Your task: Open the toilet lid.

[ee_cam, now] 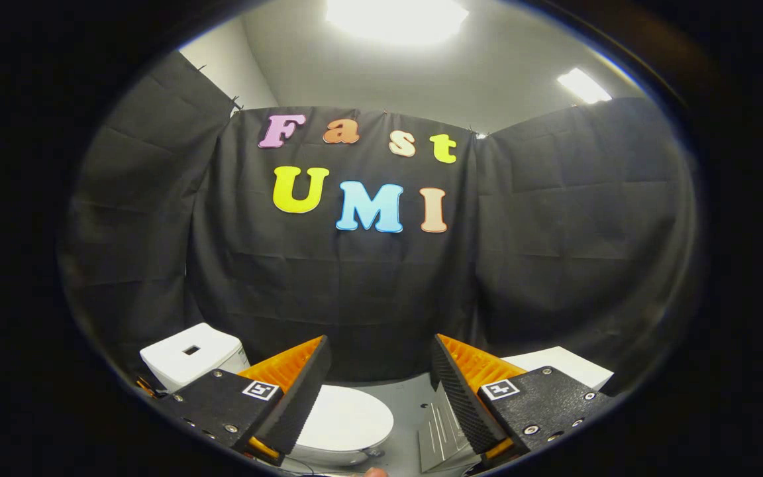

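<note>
Two fingers spread wide, nothing held, toilet low and ahead.

Gripper view: the gripper [380, 391] hangs with its orange-backed fingers [302, 397] well apart and empty. The toilet lid [345, 419] lies closed and flat, below and just beyond the left finger, partly hidden by it; the white tank [191, 352] stands behind it to the left. A white block [563, 368] sits beyond the right finger, on the grey floor [414, 391]. This looks like the approach step, with no contact made. The next move likely calls for dropping down and leftward to the lid's front edge, then catching that rim to lift.
</note>
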`<control>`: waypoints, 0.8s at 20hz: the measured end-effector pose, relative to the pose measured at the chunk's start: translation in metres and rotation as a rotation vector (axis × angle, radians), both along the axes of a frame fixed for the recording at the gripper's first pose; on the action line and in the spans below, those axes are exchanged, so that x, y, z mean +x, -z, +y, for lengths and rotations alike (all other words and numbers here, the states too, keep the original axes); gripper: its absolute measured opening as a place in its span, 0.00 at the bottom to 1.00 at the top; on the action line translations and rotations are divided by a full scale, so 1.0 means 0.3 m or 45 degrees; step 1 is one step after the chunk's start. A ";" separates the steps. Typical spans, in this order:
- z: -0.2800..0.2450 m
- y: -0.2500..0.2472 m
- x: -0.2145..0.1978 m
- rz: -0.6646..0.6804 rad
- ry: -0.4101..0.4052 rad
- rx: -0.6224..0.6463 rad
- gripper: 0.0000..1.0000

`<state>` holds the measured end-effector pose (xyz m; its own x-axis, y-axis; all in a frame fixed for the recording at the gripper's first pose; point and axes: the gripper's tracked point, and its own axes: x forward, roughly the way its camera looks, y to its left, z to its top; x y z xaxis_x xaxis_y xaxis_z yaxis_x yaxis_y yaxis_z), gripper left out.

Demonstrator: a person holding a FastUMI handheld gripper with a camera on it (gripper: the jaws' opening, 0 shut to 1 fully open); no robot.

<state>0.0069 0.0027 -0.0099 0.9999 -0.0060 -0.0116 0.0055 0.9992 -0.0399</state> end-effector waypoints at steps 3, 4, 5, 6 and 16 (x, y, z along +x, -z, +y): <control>0.015 0.008 0.007 -0.005 -0.013 0.024 0.95; 0.017 0.012 0.010 -0.008 -0.016 0.026 0.95; 0.022 0.015 0.014 -0.013 -0.020 0.021 0.95; 0.030 0.020 0.020 -0.017 -0.024 0.013 0.95; 0.137 0.227 0.123 0.065 -0.092 0.006 0.95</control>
